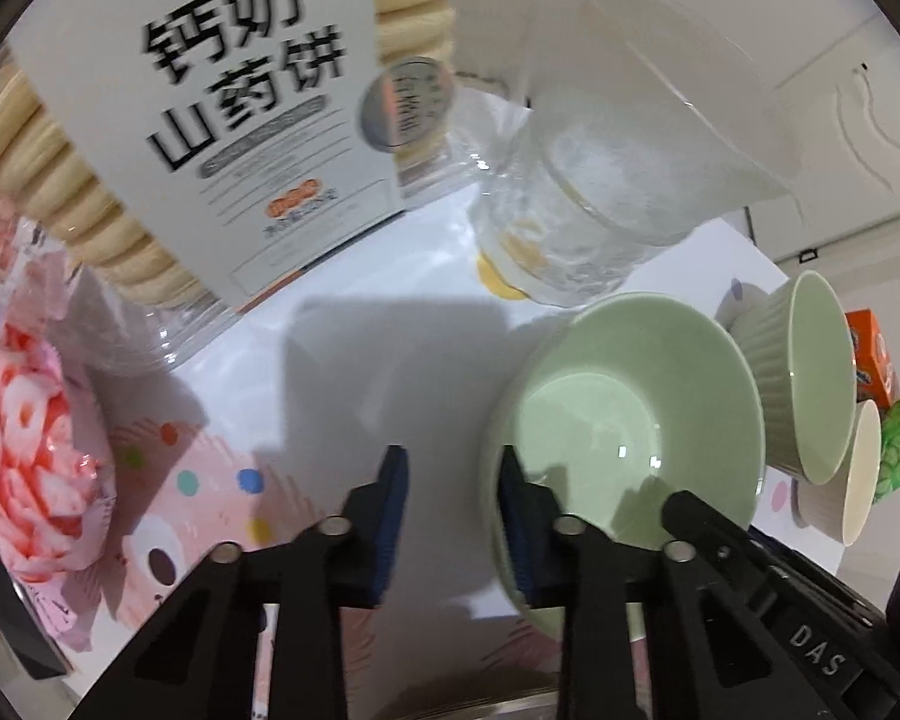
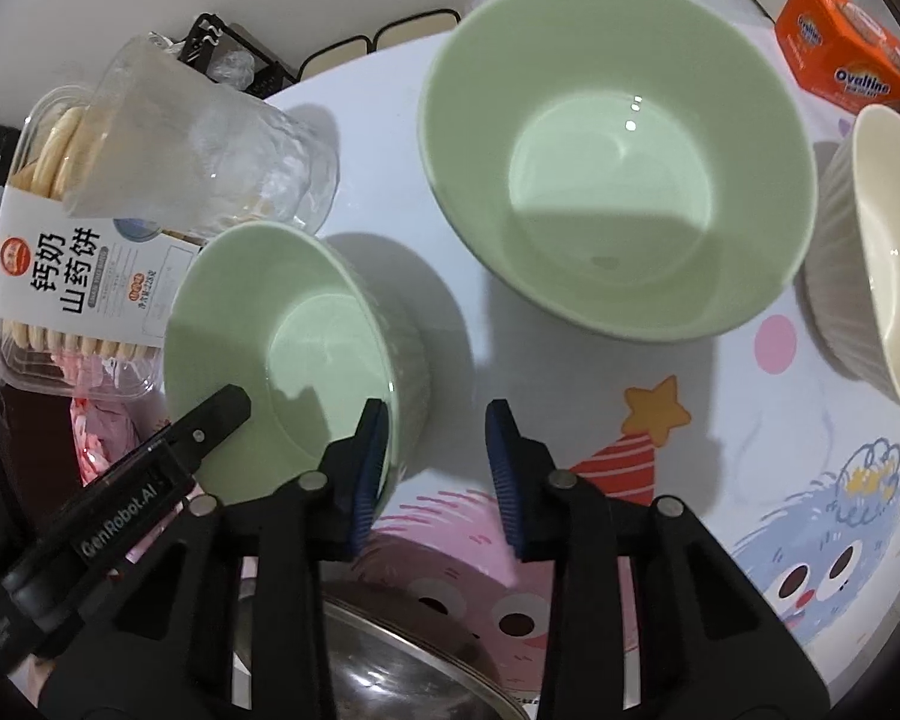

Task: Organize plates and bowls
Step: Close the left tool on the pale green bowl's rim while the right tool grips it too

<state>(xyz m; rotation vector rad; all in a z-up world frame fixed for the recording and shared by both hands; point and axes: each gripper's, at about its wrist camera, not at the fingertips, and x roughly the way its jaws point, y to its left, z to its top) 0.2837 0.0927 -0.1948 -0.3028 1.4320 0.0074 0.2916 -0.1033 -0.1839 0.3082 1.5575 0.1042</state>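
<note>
Little looks done: on the table [image 2: 720, 420], under a glossy cartoon-printed cloth, three bowls stand apart, none nested, and no plates show. The large green bowl [image 2: 618, 180] is smooth glazed ceramic, deep and round. The cream bowl [image 2: 882, 252] beside it has a ribbed outer wall. The small green bowl [image 2: 282, 348] sits nearest, between both tools. The right tool [image 2: 435, 468] and left tool [image 1: 450, 510] each straddle its rim, released, gripping nothing yet.
</note>
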